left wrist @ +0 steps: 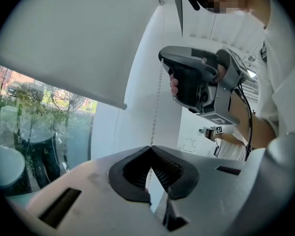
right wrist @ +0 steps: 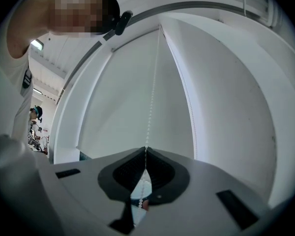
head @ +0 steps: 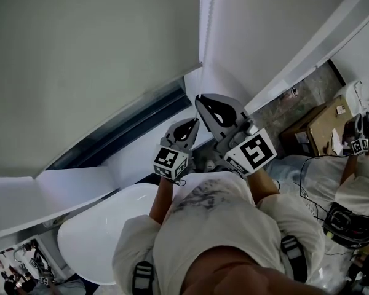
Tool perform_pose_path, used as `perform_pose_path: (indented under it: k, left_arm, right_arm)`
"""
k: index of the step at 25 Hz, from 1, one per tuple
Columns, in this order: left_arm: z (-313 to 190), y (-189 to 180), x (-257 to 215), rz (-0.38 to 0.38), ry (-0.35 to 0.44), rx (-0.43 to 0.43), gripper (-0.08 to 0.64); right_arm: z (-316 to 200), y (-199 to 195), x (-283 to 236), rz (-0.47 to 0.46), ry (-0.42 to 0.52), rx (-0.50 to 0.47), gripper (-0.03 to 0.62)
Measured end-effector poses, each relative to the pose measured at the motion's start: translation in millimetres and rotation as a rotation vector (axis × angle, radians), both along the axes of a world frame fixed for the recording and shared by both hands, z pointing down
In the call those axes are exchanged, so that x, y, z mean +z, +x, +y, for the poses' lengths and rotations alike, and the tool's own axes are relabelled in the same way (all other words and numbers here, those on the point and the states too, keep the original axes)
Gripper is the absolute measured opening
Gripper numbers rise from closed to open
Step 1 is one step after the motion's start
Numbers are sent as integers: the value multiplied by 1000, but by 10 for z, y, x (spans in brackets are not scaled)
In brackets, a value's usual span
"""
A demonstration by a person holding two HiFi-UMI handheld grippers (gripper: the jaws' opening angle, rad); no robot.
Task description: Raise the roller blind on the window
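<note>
White sill (head: 80, 186) and wall are seen around the window, which is mostly covered by the pale, matte roller blind (head: 92, 60); a strip of glass (head: 129, 125) is left bare under its straight bottom bar. A fine beaded chain (head: 211, 17) is hung beside the blind's right edge. The chain is pinched in the closed left gripper (left wrist: 151, 147) and, higher up, in the closed right gripper (right wrist: 146, 149). A brown cardboard box (head: 323, 125) is set on the floor.
</note>
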State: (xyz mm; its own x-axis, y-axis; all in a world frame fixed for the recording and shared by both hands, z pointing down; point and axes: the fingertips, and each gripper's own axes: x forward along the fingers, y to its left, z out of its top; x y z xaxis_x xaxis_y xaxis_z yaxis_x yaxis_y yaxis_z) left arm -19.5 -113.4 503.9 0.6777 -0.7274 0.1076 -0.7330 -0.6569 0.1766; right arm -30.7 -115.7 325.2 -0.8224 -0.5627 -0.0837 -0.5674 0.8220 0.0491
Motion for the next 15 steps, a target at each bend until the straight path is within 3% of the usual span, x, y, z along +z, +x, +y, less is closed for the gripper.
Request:
perform_pose_path:
  k: [15]
  left_arm:
    - [44,4,521,-32,-93,8,8]
  right_arm:
    - [109,-43,485,46,-75,-7,64]
